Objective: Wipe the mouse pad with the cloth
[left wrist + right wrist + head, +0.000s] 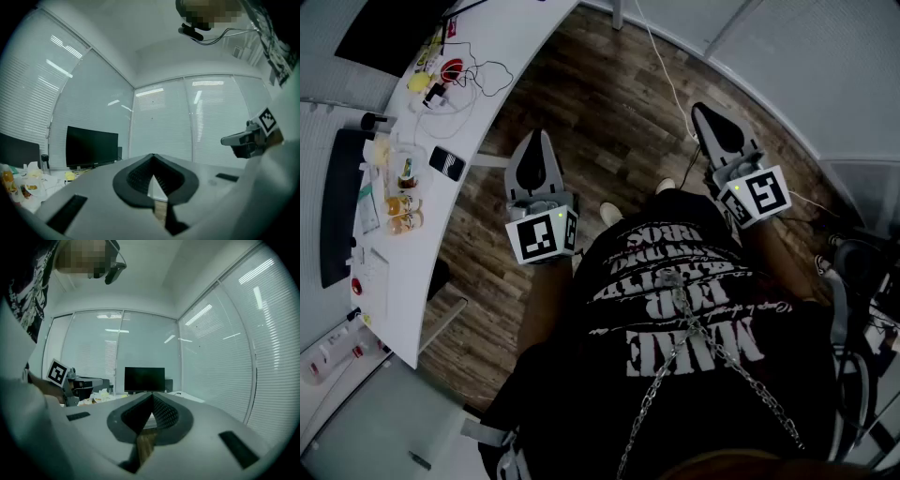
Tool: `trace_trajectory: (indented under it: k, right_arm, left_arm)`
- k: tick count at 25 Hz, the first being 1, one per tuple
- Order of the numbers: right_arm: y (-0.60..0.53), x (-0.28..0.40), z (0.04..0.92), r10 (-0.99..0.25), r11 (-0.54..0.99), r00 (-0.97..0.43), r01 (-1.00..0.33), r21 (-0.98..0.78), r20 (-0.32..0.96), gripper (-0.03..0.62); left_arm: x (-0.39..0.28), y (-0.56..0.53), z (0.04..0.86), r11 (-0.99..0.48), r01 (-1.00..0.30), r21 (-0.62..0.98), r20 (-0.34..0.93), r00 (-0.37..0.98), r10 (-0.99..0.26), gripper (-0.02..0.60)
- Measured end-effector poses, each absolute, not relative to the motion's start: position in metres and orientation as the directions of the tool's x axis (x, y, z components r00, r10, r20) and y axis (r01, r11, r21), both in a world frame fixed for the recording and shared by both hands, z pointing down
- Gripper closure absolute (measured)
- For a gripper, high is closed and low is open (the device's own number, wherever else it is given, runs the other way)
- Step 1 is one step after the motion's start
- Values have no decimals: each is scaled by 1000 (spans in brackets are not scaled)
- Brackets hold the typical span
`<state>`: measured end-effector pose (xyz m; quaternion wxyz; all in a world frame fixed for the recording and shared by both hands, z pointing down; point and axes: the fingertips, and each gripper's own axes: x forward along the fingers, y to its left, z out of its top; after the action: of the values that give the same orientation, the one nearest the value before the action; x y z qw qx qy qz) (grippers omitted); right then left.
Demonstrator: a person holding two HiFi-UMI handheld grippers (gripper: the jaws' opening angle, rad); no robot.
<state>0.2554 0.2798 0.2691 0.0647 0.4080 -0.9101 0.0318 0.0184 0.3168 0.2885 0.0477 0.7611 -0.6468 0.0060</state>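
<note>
I cannot pick out a mouse pad or a cloth in any view. My left gripper (532, 141) hangs over the wooden floor, just right of the curved white desk (502, 47). Its jaws meet at the tip and hold nothing (152, 158). My right gripper (699, 109) is held level with it further right, also over the floor. It is shut and empty (151, 395). Both point away from the person's body. In the left gripper view the right gripper (248, 140) shows at the right edge; in the right gripper view the left gripper (70, 385) shows at the left.
The desk carries clutter: a dark phone (447, 162), orange bottles (403, 214), a red thing with cables (452, 67), papers. Black monitors (91, 146) stand on it. A white cable (661, 66) runs across the floor. Glass walls with blinds (220, 357) enclose the room.
</note>
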Motion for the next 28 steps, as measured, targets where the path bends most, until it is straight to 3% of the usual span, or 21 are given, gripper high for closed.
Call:
trace_trajectory:
  k: [8,15,22,28]
  right_arm:
    - [336,246,272,-755,634,-630,-772,-45,184,594]
    - [282,272,288,-767,615,-605,-788,-24,213,594]
    - [413,192,298,-770,608,-596,-794,-21,228,594]
    - [457,194,303,-777,585,-575,-810,-41,257,594]
  left_arm:
    - [-2,373,292,-170,-982,79,78,176,-981,577]
    - [2,333,315,-122,-989,89,124,133,-983,577]
    - [-82,469,325,-130,-988,78,170,142,-975,577]
    - [-77,503,320,-169,-982,89,167,182,-969,577]
